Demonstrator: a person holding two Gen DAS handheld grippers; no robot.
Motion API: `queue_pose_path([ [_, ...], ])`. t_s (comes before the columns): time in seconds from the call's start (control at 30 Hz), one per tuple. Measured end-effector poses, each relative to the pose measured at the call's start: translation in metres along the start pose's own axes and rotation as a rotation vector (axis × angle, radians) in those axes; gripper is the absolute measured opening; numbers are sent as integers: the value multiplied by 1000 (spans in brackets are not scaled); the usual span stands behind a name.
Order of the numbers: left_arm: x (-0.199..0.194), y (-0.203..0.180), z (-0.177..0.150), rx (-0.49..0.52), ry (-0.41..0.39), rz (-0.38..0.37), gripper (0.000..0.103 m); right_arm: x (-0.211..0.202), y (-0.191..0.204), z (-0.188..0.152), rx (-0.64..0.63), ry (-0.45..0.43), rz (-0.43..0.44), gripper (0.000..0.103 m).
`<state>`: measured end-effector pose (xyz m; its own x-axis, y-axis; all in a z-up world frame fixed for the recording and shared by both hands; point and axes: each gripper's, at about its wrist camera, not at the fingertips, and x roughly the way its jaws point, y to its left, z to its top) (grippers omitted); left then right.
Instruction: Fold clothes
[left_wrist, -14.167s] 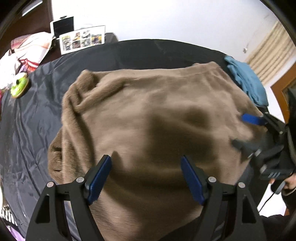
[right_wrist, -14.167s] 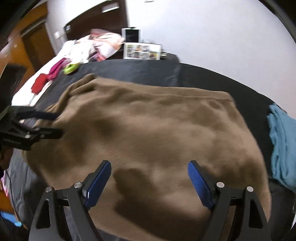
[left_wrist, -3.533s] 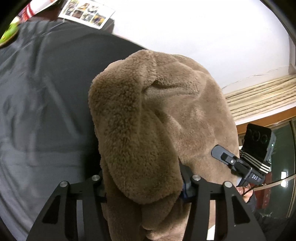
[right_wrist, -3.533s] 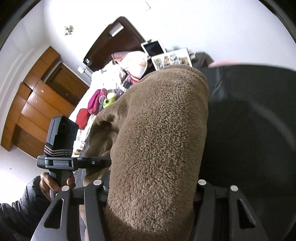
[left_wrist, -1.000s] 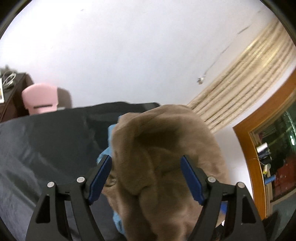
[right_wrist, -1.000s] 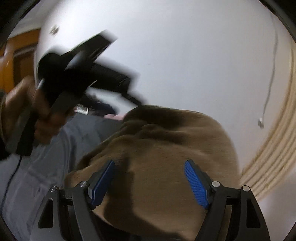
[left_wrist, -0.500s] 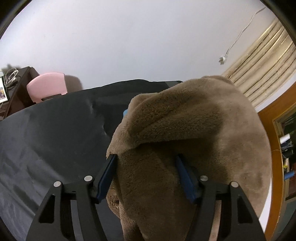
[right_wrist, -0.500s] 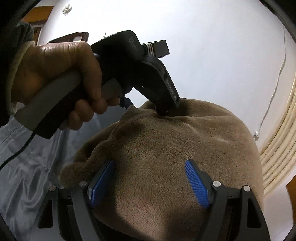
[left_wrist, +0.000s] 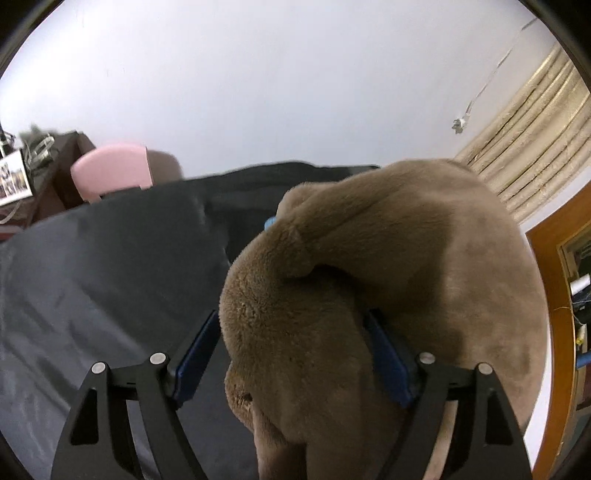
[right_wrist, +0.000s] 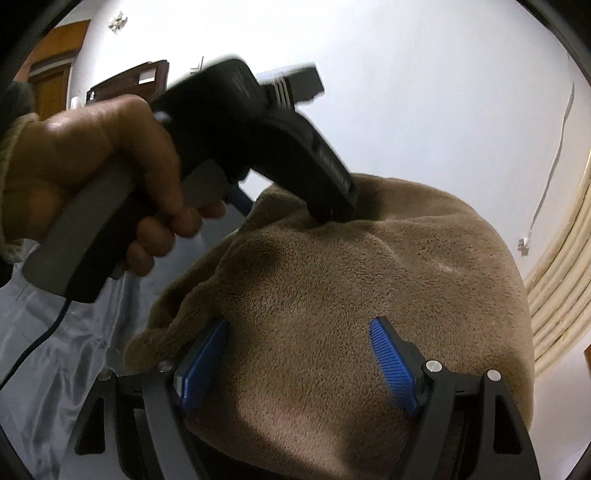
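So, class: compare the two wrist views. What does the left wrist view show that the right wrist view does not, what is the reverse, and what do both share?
Only the left wrist view shows the pink chair and a dark cabinet behind the dark sheet.

Only the right wrist view shows the person's hand gripping the left tongs, whose tips disappear behind the brown fleece garment.

Both show that garment, the white wall, and the beige curtain.

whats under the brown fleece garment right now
A small blue scrap peeks out at the brown fleece garment's left edge, above the dark sheet. What else lies beneath is covered.
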<state>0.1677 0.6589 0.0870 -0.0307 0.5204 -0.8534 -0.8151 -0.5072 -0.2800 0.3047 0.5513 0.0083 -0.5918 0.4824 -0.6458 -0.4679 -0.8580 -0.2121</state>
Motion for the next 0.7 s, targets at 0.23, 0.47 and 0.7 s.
queue_pose_path([
  [0.23,-44,-5,-5,27,-78,-15,83,-15,-18,22,69,67,63,82],
  [0.47,-68,-13,-26,65,-93,-37,83,-40,-30,32,86,58,41,82],
  [0.7,-81,-23,-44,102,-91,-40,83,-53,-49,31,124,86,-16,82],
])
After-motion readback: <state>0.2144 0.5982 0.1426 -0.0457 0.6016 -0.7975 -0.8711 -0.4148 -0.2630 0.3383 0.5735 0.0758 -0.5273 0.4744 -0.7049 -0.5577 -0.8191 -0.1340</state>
